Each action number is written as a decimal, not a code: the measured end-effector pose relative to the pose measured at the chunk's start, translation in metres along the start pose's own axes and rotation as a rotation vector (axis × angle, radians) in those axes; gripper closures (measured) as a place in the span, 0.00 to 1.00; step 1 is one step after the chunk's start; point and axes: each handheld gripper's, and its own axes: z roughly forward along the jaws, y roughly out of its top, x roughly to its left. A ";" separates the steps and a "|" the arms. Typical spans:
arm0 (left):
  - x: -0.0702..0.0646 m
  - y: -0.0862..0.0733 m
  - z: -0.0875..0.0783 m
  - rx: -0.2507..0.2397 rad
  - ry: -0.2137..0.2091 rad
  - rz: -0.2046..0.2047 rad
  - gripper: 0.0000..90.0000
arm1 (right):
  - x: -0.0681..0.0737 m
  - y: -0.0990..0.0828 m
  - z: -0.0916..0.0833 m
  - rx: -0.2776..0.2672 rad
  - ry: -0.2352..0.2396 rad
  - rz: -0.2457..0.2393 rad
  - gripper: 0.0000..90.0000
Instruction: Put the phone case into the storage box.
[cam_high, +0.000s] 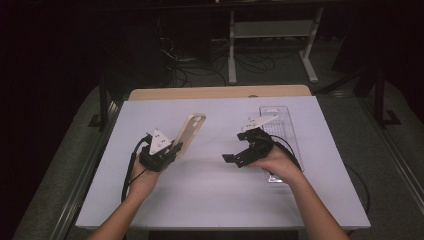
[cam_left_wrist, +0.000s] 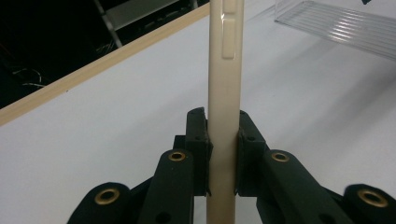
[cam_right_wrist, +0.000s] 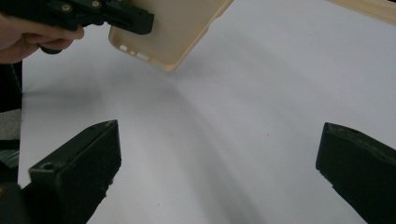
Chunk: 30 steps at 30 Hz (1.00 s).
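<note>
Cream plastic, smooth and thin with rounded corners and a raised side button, makes up the beige phone case (cam_high: 190, 134) we hold above the left half of the matte white table (cam_high: 210, 195). Our left gripper (cam_high: 161, 150) has its black jaws clamped on the case's edges, as the left gripper view shows (cam_left_wrist: 225, 93). Our right gripper (cam_high: 239, 156) hovers over the right half, jaws spread wide with nothing between them. A clear ribbed plastic tray (cam_high: 280, 125) lies along the right edge. A pale wooden strip (cam_high: 220, 92) borders the far edge; beyond, white desk legs (cam_high: 232, 50) and cables stand in a dark room.
</note>
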 end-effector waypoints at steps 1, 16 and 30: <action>0.000 0.000 0.000 0.000 0.001 -0.002 0.88 | 0.000 0.000 0.000 0.000 0.006 0.003 0.00; 0.001 -0.001 -0.001 -0.008 0.006 -0.014 0.88 | -0.002 0.019 0.011 -0.004 0.032 0.032 0.00; 0.001 -0.001 0.000 -0.023 -0.005 -0.041 0.88 | -0.006 0.031 0.029 -0.015 0.048 0.040 0.00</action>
